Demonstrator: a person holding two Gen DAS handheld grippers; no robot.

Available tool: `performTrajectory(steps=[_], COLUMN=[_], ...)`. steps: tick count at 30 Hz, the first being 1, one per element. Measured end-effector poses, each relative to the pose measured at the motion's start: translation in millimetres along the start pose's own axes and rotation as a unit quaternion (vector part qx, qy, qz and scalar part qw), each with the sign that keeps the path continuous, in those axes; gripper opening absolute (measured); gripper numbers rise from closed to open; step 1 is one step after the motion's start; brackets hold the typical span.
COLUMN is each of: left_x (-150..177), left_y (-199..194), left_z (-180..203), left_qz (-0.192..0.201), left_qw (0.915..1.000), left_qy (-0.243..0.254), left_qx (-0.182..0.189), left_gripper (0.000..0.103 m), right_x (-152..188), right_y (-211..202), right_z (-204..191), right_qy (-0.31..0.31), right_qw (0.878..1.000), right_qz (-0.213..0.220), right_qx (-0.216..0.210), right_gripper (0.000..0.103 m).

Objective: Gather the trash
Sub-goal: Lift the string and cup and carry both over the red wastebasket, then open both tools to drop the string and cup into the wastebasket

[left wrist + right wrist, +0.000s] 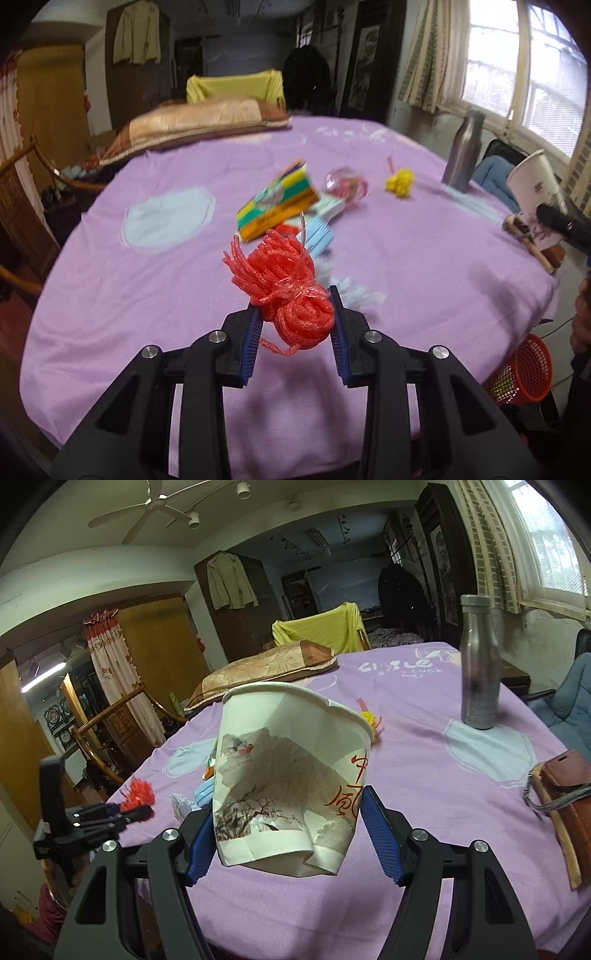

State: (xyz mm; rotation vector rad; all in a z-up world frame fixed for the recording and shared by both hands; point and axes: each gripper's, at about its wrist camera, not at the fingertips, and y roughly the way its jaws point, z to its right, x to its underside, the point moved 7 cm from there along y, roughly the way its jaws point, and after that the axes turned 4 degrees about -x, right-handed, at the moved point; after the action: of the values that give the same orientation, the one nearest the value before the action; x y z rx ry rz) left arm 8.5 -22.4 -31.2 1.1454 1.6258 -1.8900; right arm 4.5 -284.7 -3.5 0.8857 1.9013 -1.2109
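On the left, the left claw [295,321] is clenched on a red bundle of plastic strips [288,295], pinched low on its knotted lump between the blue pads and lifted clear of the purple-covered worktop [147,314]. The loose strands fan out above the pads, so the grip looks shallow; if the bundle compresses or swings during the carry, it may well slip out.

Towards the middle of the worktop, more litter lies waiting: a striped colourful box [277,201], a light blue comb-like piece [319,234] just beside it, a clear crumpled wrapper [345,182] and a small yellow tuft [399,181] further back.

On the right, the right claw [286,834] is grasping a crushed paper cup [288,786], squeezed across its dented lower part and tilted. The wall is already creased, so more squeeze could fold it flat and let it twist free.

A red mesh basket [524,373] stands on the floor beyond the worktop's right edge, probably the bin. A metal bottle [480,664] and a brown wallet [569,786] sit near the right claw's path; a careless swing could knock either.
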Motion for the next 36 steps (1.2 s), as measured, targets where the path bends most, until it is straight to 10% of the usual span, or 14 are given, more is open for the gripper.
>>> performTrajectory(steps=[11,25,36], left_x=[-35,3,51], left_y=[-32,-46,-36], left_z=[128,358,474], left_qz=[0.051,0.000,-0.057], left_qw=[0.9878,0.9263,0.8876], left_qy=[0.084,0.225,0.299], left_qx=[0.121,0.302,0.345], left_gripper=[0.035,0.035,0.035], right_x=[24,149,249], right_y=[-113,-274,-273], right_z=[48,185,274], right_qy=[0.016,0.152,0.287], right_qw=[0.994,0.943,0.913], right_qz=[0.046,0.038,-0.023], right_qx=[0.097,0.292,0.289], right_gripper=[0.071,0.071,0.080])
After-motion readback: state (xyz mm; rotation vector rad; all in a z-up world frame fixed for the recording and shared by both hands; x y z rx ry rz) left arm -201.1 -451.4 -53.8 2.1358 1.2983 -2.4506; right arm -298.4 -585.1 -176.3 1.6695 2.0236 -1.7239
